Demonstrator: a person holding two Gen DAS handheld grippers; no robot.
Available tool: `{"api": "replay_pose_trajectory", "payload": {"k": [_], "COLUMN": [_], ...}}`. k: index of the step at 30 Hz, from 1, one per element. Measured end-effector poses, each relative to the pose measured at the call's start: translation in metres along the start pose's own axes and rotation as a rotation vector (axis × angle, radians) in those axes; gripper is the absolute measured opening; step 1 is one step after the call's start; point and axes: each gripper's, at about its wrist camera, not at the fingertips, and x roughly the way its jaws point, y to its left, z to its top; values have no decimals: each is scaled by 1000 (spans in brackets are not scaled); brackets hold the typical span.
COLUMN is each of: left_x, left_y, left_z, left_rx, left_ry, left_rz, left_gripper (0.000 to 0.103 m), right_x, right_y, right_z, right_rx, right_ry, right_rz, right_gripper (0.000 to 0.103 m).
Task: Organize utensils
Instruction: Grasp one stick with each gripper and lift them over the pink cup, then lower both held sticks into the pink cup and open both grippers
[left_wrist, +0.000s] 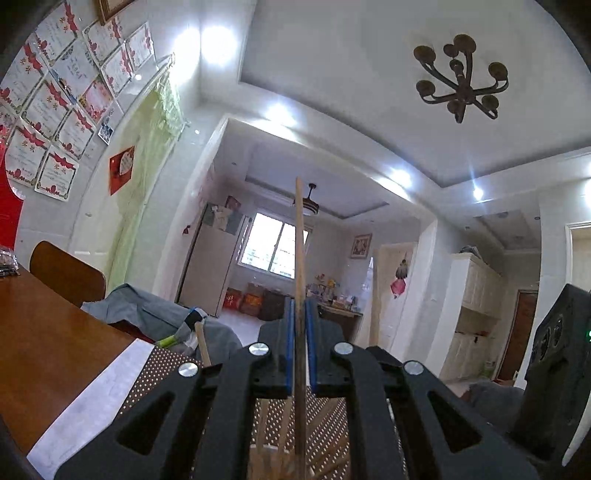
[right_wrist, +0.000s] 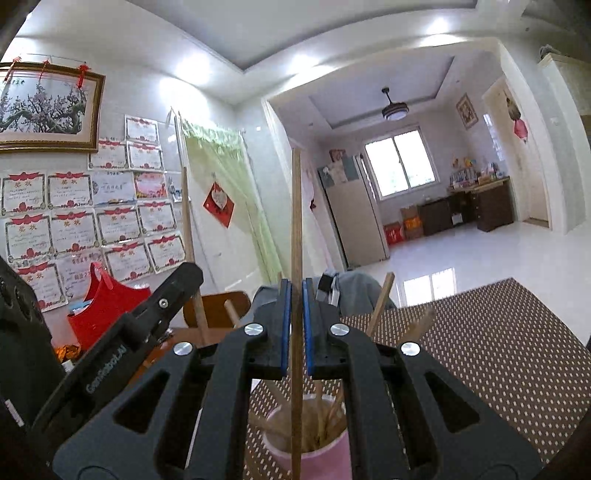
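Observation:
My left gripper (left_wrist: 300, 334) is shut on a wooden chopstick (left_wrist: 299, 251) that stands upright, its lower end reaching down among other chopsticks (left_wrist: 266, 435) below. My right gripper (right_wrist: 296, 317) is shut on another upright wooden chopstick (right_wrist: 296, 221), whose lower end goes into a pink cup (right_wrist: 317, 458) holding several chopsticks (right_wrist: 328, 417). The left gripper's body (right_wrist: 122, 343) shows at the left in the right wrist view, with its chopstick (right_wrist: 188, 229). The right gripper's body (left_wrist: 557, 365) shows at the right in the left wrist view.
A brown dotted placemat (right_wrist: 491, 354) lies under the cup on a wooden table (left_wrist: 48, 343). A red bag (right_wrist: 103, 306) and a wooden chair back (left_wrist: 66, 273) stand at the left. A grey garment (left_wrist: 147, 314) lies beyond the table edge.

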Motion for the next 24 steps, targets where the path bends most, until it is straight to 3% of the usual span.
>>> {"api": "replay_pose_trajectory", "payload": {"k": [18, 24], "left_x": [23, 26], "left_y": [13, 15], "left_z": [-17, -20], "left_rx": [12, 25], "left_ry": [-49, -2], "left_rz": [51, 41], "left_gripper": [6, 6], "right_x": [20, 17], "right_y": [-14, -14], "right_z": [-8, -10], "right_rx": [32, 22], "right_ry": [-75, -84], "right_rz": [-8, -4], "right_gripper": [7, 7]}}
